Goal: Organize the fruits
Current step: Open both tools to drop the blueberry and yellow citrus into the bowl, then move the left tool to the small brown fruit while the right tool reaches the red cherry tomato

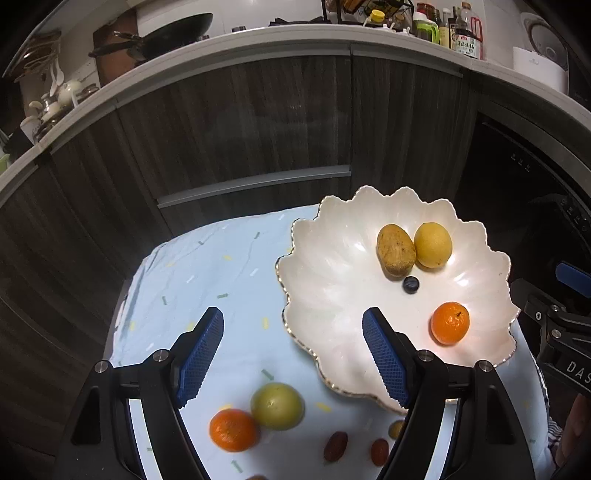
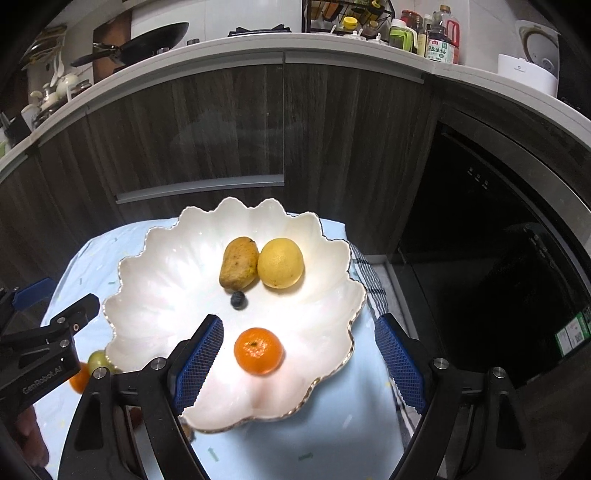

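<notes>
A white scalloped bowl [image 1: 332, 295] [image 2: 155, 280] sits on a pale blue cloth. It holds a brownish mango [image 1: 395, 250] [image 2: 239, 263], a yellow lemon [image 1: 433, 244] [image 2: 280, 263], a blueberry [image 1: 410, 284] [image 2: 238, 300] and a tangerine [image 1: 450, 322] [image 2: 259, 350]. On the cloth in front of the bowl lie a second tangerine [image 1: 233, 430], a green fruit [image 1: 277, 406] and several small reddish and yellow fruits [image 1: 335, 446]. My left gripper [image 1: 293, 354] is open and empty above the cloth, over the loose fruits. My right gripper [image 2: 299, 354] is open and empty above the bowl's tangerine.
The cloth-covered table [image 1: 207, 280] is small, with dark wood cabinets [image 1: 240, 129] behind it and a dark oven [image 2: 480, 240] to the right. A counter above holds a pan [image 1: 166, 33] and bottles [image 1: 461, 33]. The other gripper shows at each view's edge.
</notes>
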Motion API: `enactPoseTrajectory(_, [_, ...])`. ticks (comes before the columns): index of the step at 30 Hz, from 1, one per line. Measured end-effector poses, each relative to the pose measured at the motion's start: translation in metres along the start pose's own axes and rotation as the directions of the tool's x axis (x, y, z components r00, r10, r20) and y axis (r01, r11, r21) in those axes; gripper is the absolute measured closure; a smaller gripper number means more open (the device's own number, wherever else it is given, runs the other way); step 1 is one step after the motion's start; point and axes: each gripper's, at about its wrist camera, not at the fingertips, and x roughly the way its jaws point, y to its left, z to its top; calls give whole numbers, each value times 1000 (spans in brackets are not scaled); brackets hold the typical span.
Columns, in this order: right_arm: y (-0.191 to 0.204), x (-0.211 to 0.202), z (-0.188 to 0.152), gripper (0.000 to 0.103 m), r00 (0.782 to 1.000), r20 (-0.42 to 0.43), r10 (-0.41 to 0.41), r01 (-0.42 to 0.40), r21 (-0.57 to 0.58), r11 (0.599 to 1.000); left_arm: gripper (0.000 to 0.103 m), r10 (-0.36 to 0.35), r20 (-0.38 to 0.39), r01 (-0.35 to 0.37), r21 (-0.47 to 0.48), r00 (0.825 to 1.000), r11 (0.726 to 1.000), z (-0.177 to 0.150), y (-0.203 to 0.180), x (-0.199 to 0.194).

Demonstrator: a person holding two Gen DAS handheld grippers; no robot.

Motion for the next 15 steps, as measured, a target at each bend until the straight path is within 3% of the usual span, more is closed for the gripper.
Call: enactPoseTrajectory(15, [27,-30,-20,18,1000,3,29,-29,-6,1000,25,27,28,-27,-15,999,1000,-27,28,-37])
